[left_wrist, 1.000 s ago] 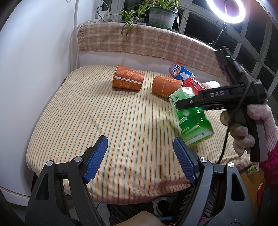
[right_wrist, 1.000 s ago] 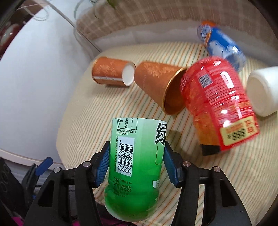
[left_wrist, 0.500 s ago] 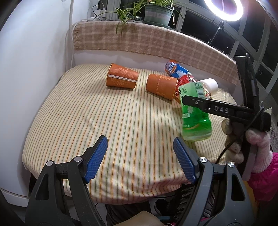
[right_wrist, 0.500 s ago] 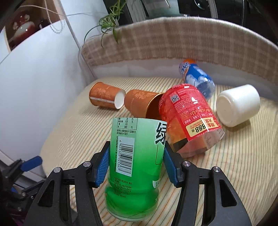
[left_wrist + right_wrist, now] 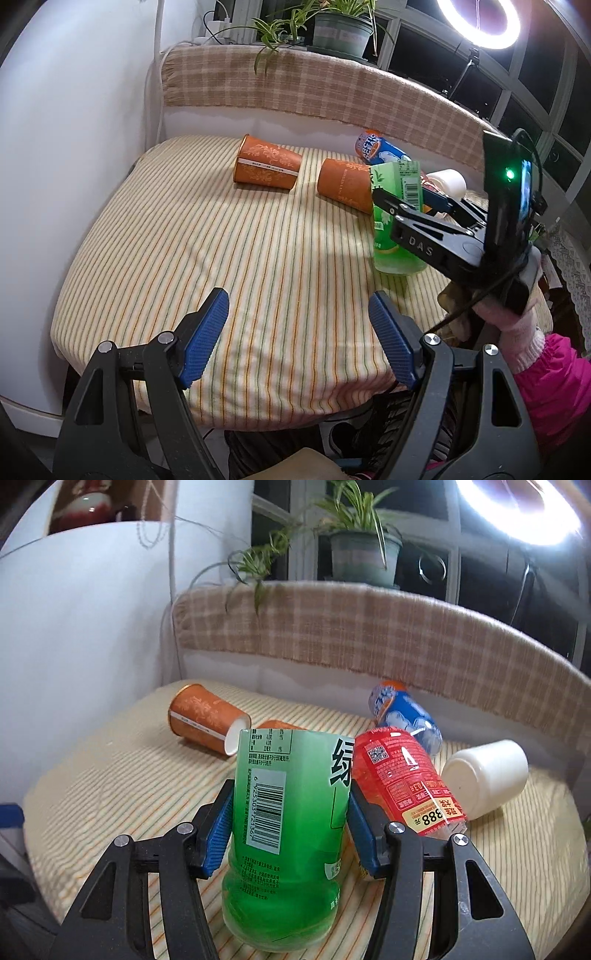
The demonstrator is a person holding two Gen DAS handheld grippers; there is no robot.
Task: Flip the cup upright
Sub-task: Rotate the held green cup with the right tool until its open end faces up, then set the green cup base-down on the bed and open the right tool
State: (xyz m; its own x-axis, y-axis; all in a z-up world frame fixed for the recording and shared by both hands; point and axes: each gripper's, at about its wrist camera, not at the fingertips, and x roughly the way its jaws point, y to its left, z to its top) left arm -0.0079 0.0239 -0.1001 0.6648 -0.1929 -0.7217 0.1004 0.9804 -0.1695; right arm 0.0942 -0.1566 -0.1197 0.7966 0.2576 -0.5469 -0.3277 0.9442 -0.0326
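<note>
My right gripper (image 5: 290, 829) is shut on a green plastic cup (image 5: 288, 827), which stands upright with its base on the striped cloth; it also shows in the left wrist view (image 5: 395, 214), with the right gripper (image 5: 402, 201) around it. My left gripper (image 5: 299, 328) is open and empty above the near edge of the table. Two orange paper cups (image 5: 267, 168) (image 5: 345, 182) lie on their sides at the back. A red cup (image 5: 402, 779), a blue cup (image 5: 404, 716) and a white cup (image 5: 485, 779) lie on their sides too.
The table wears a striped cloth (image 5: 221, 258) with its edge near my left gripper. A white wall (image 5: 74, 129) stands at the left. A plaid-covered ledge (image 5: 314, 88) with a potted plant (image 5: 340, 33) runs along the back. A ring light (image 5: 480, 22) glows at top right.
My right gripper has turned the green cup from tilted to upright and set its base down on the cloth. My left gripper has drawn back a little and stays open.
</note>
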